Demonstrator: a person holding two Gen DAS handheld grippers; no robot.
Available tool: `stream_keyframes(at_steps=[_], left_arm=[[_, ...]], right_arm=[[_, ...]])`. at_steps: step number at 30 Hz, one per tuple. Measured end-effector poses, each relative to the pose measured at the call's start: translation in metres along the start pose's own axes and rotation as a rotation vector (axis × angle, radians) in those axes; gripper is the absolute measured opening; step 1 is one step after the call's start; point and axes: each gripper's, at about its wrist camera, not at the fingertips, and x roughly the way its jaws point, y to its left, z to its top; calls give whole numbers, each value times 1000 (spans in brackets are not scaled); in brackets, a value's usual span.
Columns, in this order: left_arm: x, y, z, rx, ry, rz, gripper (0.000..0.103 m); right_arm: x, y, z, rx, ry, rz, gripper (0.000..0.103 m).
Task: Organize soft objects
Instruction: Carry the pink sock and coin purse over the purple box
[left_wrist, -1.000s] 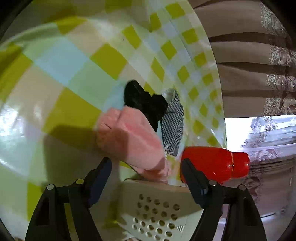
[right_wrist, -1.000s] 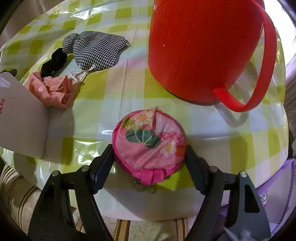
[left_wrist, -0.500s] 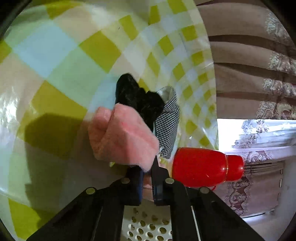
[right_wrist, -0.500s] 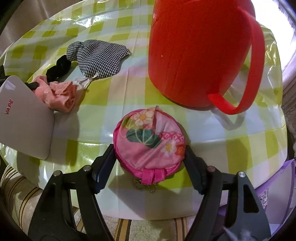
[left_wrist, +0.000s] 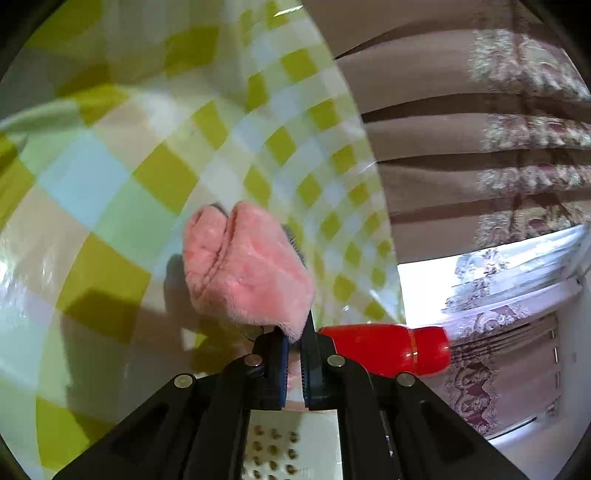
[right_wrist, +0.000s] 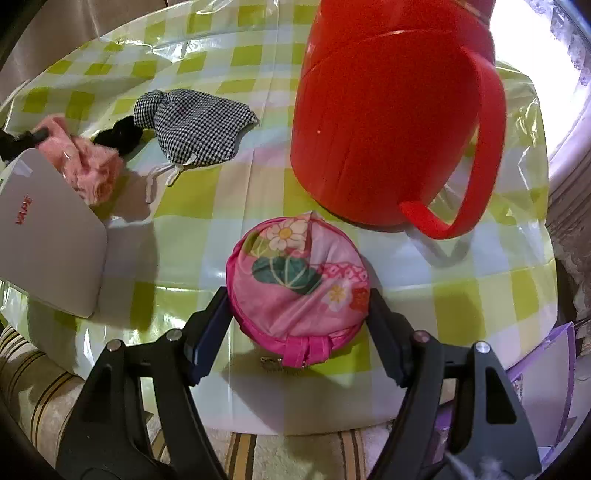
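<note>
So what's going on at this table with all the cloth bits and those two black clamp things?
Someone is tidying soft items with a handheld gripper in each hand. The left gripper has just closed on a fluffy pink cloth and holds it above the checked tablecloth. The right gripper brackets a round pink floral pouch lying near the table's edge; whether its pads press the pouch is unclear. A checked pouch, a black scrunchie and a red jug sit further back.

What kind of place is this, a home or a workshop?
Most likely a room in a home. A table under a glossy green-checked tablecloth holds a red plastic jug, and patterned curtains hang beside a bright window. Striped upholstery shows below the table edge.
</note>
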Motion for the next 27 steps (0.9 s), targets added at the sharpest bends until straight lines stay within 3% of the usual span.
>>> stream_keyframes(at_steps=[7,14,20,27], left_arm=[[-27,-41,-3,97,-87,-35,5],[-40,-87,-26,187,-96,-89,5],[-35,-116,-68,226,-32,-151,5],[-3,-141,-134,263,113,-204,5]], right_arm=[[-14,-1,-4,17,-34,9,74],[-42,-20,-12,49,-76,9,74],[-68,-48,-22,100,-90,-4,74],[-92,-104,-49,178,-95,-69,75]])
